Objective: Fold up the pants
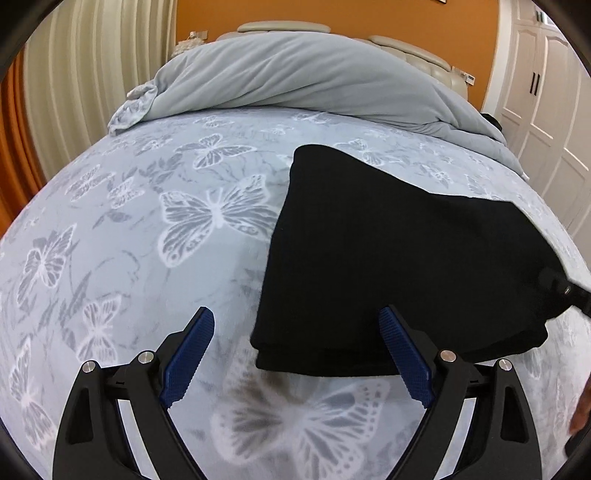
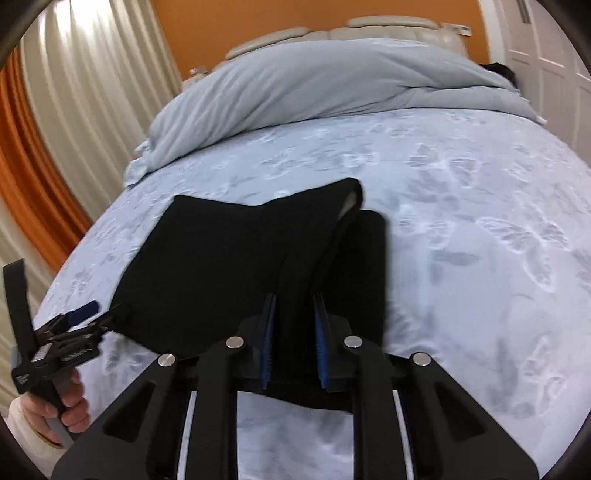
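Black folded knit pants point(image 1: 399, 266) lie on the bed's pale blue butterfly-print sheet point(image 1: 147, 221), right of centre in the left wrist view, stacked in layers with the near folded edge facing the camera. Left tool point(image 1: 297, 326), black frame with blue ribbed pads, has its jaws spread wide and nothing between the pads; its right finger point(image 1: 402, 354) overlaps the near edge of the pants, contact cannot be told. Left finger sits over bare sheet.

Right tool point(image 2: 294, 314) is clamped on a raised fold of the pants point(image 2: 229, 266), blue pads pressing the black fabric from both sides. The gripped fold lifts off the rest, showing a pale lining at its far tip. The other layers lie flat on the sheet just beside it.

In the right wrist view the left tool point(image 2: 83, 312) shows at the left edge, near the pants' near-left corner, held by a hand point(image 2: 59, 413) with a pale sleeve.

Rumpled pale grey duvet point(image 1: 295, 85) heaped at the head of the bed, well apart from the pants. Beige padded headboard point(image 1: 280, 26), orange wall point(image 1: 332, 14), cream pleated curtains point(image 1: 74, 85), white panelled wardrobe doors point(image 1: 543, 92) behind.
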`<action>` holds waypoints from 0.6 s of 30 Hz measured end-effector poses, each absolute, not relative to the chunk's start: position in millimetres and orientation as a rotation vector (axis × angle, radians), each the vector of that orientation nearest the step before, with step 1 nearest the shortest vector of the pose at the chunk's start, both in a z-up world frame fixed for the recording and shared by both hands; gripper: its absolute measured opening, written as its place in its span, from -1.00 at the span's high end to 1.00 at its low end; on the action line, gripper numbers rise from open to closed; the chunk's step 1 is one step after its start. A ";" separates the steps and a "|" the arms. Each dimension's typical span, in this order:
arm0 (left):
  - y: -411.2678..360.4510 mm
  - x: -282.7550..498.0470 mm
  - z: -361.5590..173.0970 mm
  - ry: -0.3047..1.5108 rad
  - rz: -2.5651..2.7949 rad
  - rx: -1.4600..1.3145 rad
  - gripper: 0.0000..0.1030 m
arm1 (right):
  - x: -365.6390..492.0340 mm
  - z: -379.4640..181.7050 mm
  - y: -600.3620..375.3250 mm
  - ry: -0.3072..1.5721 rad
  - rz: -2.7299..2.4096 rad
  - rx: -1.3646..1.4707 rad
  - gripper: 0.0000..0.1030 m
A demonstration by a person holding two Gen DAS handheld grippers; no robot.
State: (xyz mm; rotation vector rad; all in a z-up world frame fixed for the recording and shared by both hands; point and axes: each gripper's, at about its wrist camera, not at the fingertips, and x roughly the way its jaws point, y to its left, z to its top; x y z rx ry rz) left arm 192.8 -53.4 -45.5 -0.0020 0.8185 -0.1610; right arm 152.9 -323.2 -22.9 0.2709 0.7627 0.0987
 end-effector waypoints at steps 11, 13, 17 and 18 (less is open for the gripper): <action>-58.0 188.4 -35.5 0.734 -0.150 -0.019 -0.75 | 155.7 3.5 -316.1 0.671 0.164 0.278 0.48; -61.6 193.4 -18.5 0.698 -0.149 -0.042 -0.79 | 172.8 -11.5 -302.8 0.717 0.164 0.233 0.51; -84.2 234.5 -49.6 0.872 -0.100 0.057 -0.81 | 192.9 -52.4 -323.9 0.771 0.115 0.314 0.69; -85.1 237.9 -56.8 0.885 -0.095 0.062 -0.81 | 192.8 -48.6 -325.1 0.784 0.110 0.320 0.68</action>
